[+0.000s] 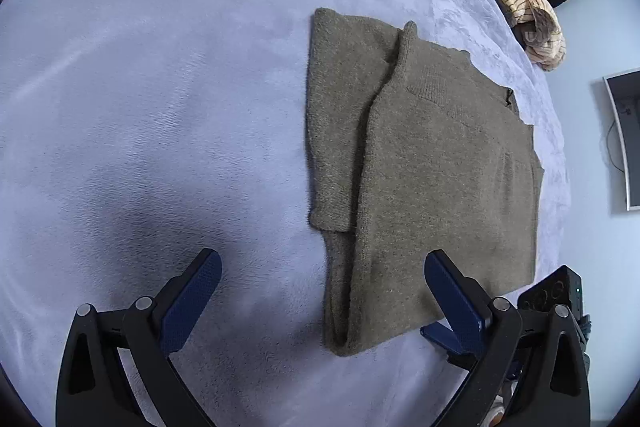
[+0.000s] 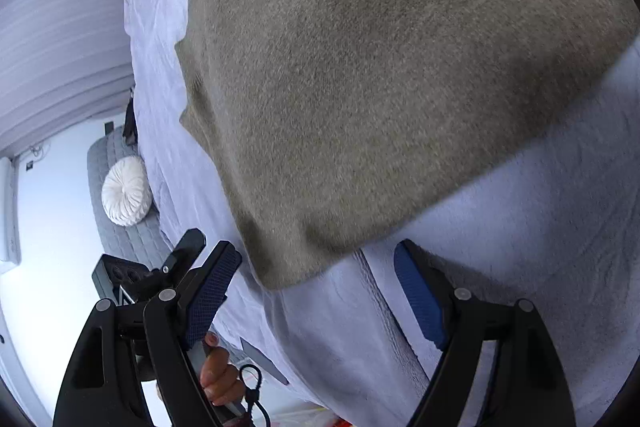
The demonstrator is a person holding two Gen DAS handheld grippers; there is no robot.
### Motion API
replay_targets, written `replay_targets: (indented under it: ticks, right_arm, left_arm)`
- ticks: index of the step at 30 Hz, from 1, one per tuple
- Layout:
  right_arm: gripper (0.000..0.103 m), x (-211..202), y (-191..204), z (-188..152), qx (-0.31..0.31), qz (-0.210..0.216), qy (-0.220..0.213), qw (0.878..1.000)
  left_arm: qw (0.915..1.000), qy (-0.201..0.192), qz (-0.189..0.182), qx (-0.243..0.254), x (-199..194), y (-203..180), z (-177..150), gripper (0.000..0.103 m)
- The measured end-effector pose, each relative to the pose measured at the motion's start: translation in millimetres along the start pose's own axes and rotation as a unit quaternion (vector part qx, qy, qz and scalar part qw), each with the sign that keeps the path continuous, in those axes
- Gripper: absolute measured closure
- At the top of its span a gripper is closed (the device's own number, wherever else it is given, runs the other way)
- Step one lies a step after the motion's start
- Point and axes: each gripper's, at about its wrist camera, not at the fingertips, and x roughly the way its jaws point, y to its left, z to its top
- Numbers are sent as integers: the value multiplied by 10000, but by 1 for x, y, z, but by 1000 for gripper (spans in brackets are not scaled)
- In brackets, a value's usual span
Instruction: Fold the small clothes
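Looking along the left gripper (image 1: 322, 275): jaws spread wide, holding nothing. The olive-green knitted sweater (image 1: 424, 167) lies flat on the pale lavender plush blanket (image 1: 160, 87), ahead of the jaws and toward the right finger, one sleeve folded over its body; its near hem sits between the fingertips.

Right wrist view: right gripper (image 2: 316, 275) also spread apart, empty. The sweater fills the area just ahead of the jaws, its corner between the fingertips. A white round pleated cushion (image 2: 125, 195) sits beyond the left finger.
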Motion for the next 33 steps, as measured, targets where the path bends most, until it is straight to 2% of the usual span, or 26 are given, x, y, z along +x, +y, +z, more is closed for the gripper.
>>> replay_targets:
  ticks: [4, 6, 7, 8, 9, 10, 14, 17, 20, 22, 24, 26, 27, 30, 31, 32, 33]
  right_arm:
    - [19, 5, 7, 13, 57, 486, -293, 9984]
    - [24, 10, 7, 19, 266, 608, -286, 9974]
    - [50, 11, 6, 22, 373, 666, -251, 9968]
    - [83, 12, 6, 24, 443, 622, -211, 9969]
    - [91, 12, 5, 26, 469, 626, -173, 9968]
    - [93, 9, 7, 26, 448, 776, -173, 9958]
    - [94, -16, 26, 23, 15, 1306, -244, 9911]
    - [94, -28, 36, 21, -209, 1436, -245, 9891]
    - [94, -32, 38, 18, -338, 1389, -177, 9896]
    - [94, -29, 37, 16, -361, 1212, -102, 9919]
    - [94, -26, 35, 13, -425, 835, 9, 9956]
    - [90, -25, 34, 8, -580, 323, 221, 9975]
    - [90, -25, 32, 4, -647, 100, 305, 9974]
    - [83, -35, 34, -2, -868, -441, 447, 9942]
    - [77, -41, 36, -3, -963, -524, 419, 9931]
    - [64, -51, 38, -1, -1061, -569, 359, 9921]
    - [57, -62, 43, 3, -1161, -624, 232, 9910]
  left_arm:
    - [9974, 203, -668, -160, 19, 2, 8, 1]
    - [9953, 218, -898, -286, 26, 2, 14, 1]
    - [9939, 225, -1015, -372, 28, 3, 17, 1]
    - [9923, 236, -1132, -453, 29, 4, 20, 1]
    - [9903, 253, -1260, -526, 31, 5, 22, 1]
    - [9876, 302, -1414, -618, 34, 5, 26, 1]
    - [9821, 447, -1715, -640, 45, -4, 41, 1]
    - [9784, 546, -1941, -449, 54, -23, 51, 1]
    - [9761, 646, -2049, -342, 63, -48, 60, 1]
    - [9796, 526, -1932, -156, 64, -62, 64, 1]
    - [9851, 430, -1661, -89, 66, -68, 66, 14]
    - [9898, 493, -1333, -76, 75, -66, 67, 57]
    - [9914, 554, -1186, -85, 80, -64, 67, 64]
    - [9901, 500, -1293, -207, 82, -55, 67, 69]
    - [9907, 454, -1270, -177, 80, -55, 66, 69]
    - [9915, 410, -1228, -144, 79, -55, 65, 69]
    - [9923, 373, -1177, -113, 78, -56, 63, 69]
